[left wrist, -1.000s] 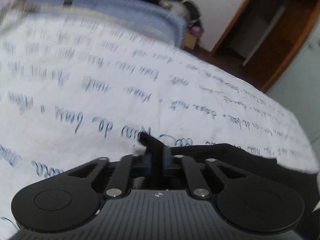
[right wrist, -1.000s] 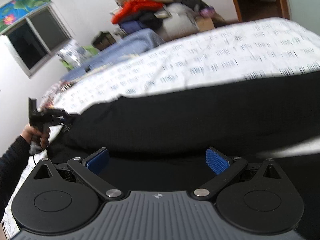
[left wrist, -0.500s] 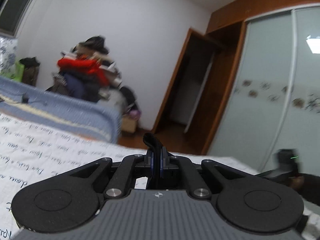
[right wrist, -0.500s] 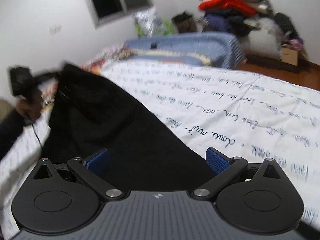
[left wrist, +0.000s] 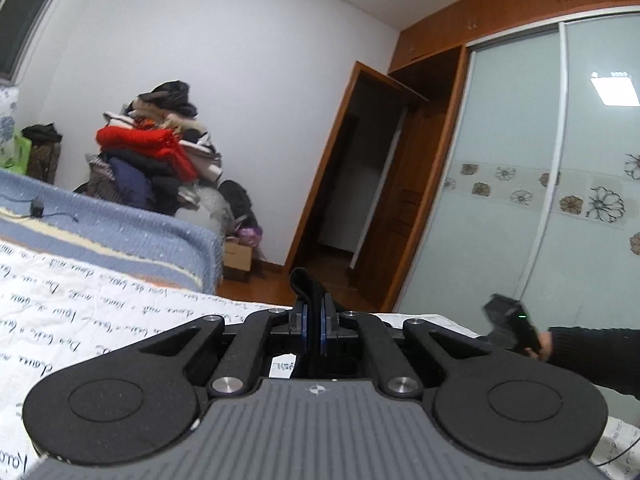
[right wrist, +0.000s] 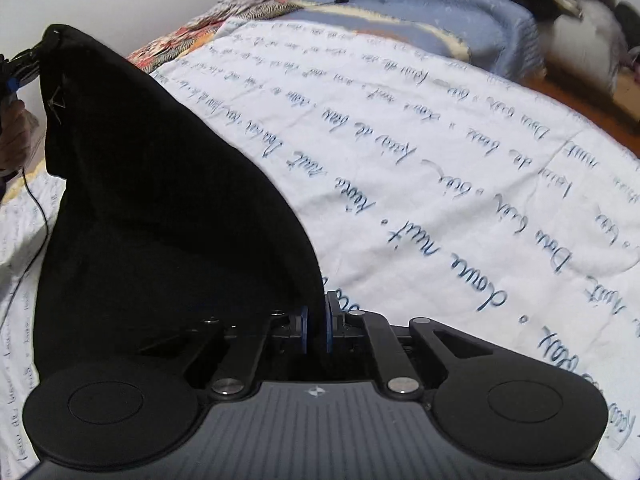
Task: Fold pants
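The black pants (right wrist: 160,208) hang stretched between my two grippers above the bed. My right gripper (right wrist: 316,330) is shut on one edge of the pants. My left gripper (left wrist: 314,328) is shut on the other end; a small black fold of the pants (left wrist: 304,284) sticks up from its jaws. The left gripper also shows far left in the right wrist view (right wrist: 22,68), holding the raised corner. The right gripper's body and the hand holding it show at the right in the left wrist view (left wrist: 514,328).
The bed has a white sheet with blue handwriting (right wrist: 460,152). A blue blanket (left wrist: 120,228) lies at its far side. A pile of clothes (left wrist: 156,160) stands by the wall. A wooden door (left wrist: 360,208) and a glass wardrobe (left wrist: 540,184) are on the right.
The right gripper, open one second and half a second ago, has shut on the pants' edge. The left gripper has lifted and tilted up, carrying its end of the pants off the bed.
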The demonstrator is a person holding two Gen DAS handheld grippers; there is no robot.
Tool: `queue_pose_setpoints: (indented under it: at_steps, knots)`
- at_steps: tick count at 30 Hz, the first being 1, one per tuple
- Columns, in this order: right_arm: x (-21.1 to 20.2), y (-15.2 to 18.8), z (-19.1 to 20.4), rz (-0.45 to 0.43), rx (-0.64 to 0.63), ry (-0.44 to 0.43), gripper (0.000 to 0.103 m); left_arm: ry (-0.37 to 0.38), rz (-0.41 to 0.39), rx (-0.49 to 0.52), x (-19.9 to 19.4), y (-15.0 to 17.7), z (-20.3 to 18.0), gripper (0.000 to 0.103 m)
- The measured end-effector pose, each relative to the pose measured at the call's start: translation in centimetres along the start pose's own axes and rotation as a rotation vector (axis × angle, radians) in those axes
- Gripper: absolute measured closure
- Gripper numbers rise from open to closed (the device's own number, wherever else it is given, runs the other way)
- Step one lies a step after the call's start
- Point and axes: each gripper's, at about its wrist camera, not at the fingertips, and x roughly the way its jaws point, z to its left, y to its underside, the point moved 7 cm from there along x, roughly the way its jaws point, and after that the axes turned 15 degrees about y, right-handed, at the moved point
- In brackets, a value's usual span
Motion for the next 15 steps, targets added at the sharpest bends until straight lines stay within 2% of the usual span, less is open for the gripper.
queue_pose_setpoints:
  at_steps: [3,6,8,10,11,13,15]
  knots:
    - [-2.4,0.1,1.2,-0.052,-0.024,0.042,0.096,-0.006,-0.027,-0.045,-1.3,0.0,0.3,0.097]
    - [-7.3,0.4,3.3,-0.157,-0.045,0.083,0.096,0.006,-0.07,-0.119,-4.0,0.2,0.0,0.096]
    - [-10.9,1.4,5.8,-0.234,-0.072,0.09,0.096,0.016,-0.093,-0.208,-6.2,0.8,-0.3,0.094]
    - [-14.0,3.6,9.5,-0.285,-0.138,0.13,0.096,0.001,-0.108,-0.328,-8.5,3.2,-0.3,0.088]
    - [-14.7,5.0,11.2,-0.29,-0.151,0.133,0.096,-0.02,-0.112,-0.381,-9.4,4.7,-0.1,0.076]
    - [-14.6,8.4,14.8,-0.274,-0.164,0.127,0.096,-0.09,-0.056,-0.465,-10.8,8.4,0.1,0.076]
    - [-12.3,11.3,17.0,-0.212,-0.155,0.111,0.096,-0.139,-0.014,-0.527,-11.9,11.1,-0.2,0.076]
